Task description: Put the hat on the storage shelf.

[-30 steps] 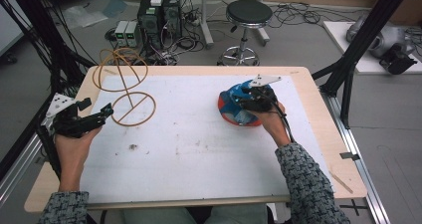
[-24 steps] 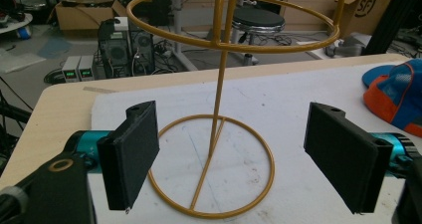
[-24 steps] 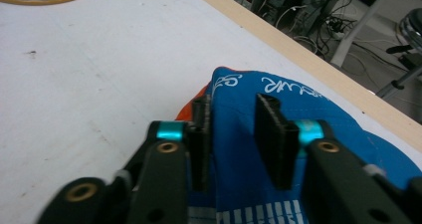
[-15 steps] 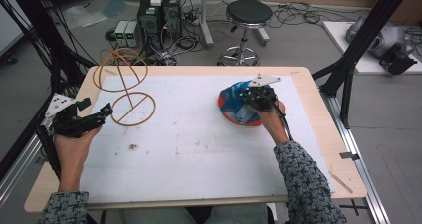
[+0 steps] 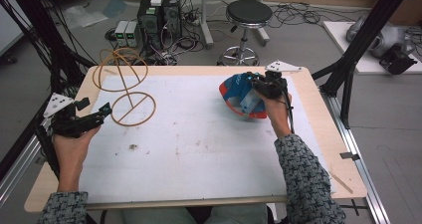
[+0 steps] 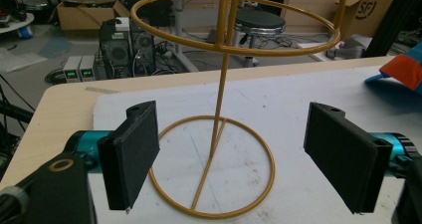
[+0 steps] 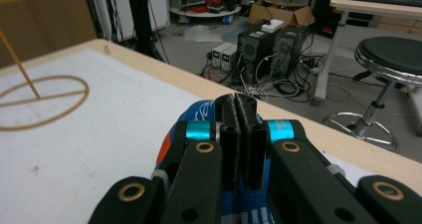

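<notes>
My right gripper (image 5: 259,87) is clenched on one blue-and-red cap (image 5: 240,95), lifted at the table's (image 5: 199,134) far right, its jaws having just closed on the fabric. My left gripper (image 5: 92,119) rests released at the near left, facing one yellow wire stand (image 6: 219,134) with nothing between them. My right gripper's body hides most of the cap.

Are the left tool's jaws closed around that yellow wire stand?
No, the left gripper has its jaws wide apart, with the wire stand standing untouched beyond them.
</notes>
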Demonstrator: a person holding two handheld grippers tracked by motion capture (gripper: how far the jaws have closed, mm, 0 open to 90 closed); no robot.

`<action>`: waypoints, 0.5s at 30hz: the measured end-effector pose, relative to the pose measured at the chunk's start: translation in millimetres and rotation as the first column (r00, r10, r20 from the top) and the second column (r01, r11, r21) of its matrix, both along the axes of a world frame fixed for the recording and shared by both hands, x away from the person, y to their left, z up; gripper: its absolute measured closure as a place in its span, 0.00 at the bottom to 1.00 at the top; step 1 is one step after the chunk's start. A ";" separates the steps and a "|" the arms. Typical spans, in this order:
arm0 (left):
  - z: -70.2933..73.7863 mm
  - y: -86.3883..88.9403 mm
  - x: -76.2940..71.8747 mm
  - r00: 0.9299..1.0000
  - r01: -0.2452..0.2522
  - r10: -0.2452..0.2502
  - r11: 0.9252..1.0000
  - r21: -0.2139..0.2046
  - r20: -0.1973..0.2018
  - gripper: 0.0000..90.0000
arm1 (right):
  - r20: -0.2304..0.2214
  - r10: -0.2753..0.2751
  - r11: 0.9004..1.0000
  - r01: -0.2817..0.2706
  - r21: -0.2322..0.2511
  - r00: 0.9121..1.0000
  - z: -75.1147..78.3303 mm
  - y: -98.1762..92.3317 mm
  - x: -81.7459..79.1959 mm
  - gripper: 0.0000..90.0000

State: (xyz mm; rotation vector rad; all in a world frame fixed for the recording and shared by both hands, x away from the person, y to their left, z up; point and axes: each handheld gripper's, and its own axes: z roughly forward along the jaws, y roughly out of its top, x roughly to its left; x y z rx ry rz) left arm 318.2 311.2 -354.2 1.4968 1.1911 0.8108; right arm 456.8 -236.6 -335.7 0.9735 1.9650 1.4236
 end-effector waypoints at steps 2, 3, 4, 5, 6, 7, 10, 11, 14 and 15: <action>0.8 0.7 -0.5 1.000 0.002 -0.002 1.000 0.000 0.002 0.24 | 0.009 -0.010 1.000 0.010 0.014 1.000 5.5 1.3 1.3 0.99; 1.1 1.0 -0.7 1.000 0.002 -0.002 1.000 0.000 0.004 0.24 | 0.018 -0.013 1.000 0.013 0.023 1.000 7.8 1.9 1.5 0.99; 1.4 1.2 -0.8 1.000 0.002 -0.002 1.000 -0.001 0.005 0.24 | 0.014 -0.015 0.999 0.014 0.034 1.000 9.9 2.6 2.2 0.99; 1.6 1.2 -1.0 1.000 0.002 -0.002 1.000 -0.003 0.007 0.24 | 0.014 -0.021 0.999 0.021 0.040 1.000 11.8 3.3 3.1 0.99; 1.8 1.5 -1.1 1.000 0.001 -0.001 1.000 -0.002 0.007 0.25 | 0.010 -0.029 0.998 0.028 0.054 1.000 13.7 4.1 3.9 0.99; 2.0 1.8 -1.2 1.000 0.001 -0.001 1.000 -0.002 0.007 0.25 | 0.003 -0.031 0.997 0.030 0.069 1.000 15.4 4.7 5.0 0.99; 2.6 2.4 -1.6 1.000 0.001 -0.001 1.000 -0.006 0.008 0.25 | -0.002 -0.051 0.993 0.051 0.106 0.999 21.1 7.5 8.1 0.99; 2.8 2.6 -1.8 1.000 0.001 -0.001 1.000 -0.006 0.009 0.25 | -0.010 -0.059 0.991 0.059 0.120 0.998 22.8 8.7 8.9 0.99; 3.6 3.2 -2.2 1.000 0.000 0.001 1.000 -0.008 0.013 0.25 | -0.016 -0.073 0.988 0.075 0.138 0.997 28.5 13.4 12.0 0.99; 4.0 3.7 -2.5 1.000 0.000 0.000 1.000 -0.007 0.014 0.25 | -0.013 -0.078 0.986 0.079 0.147 0.997 30.6 15.3 12.8 0.99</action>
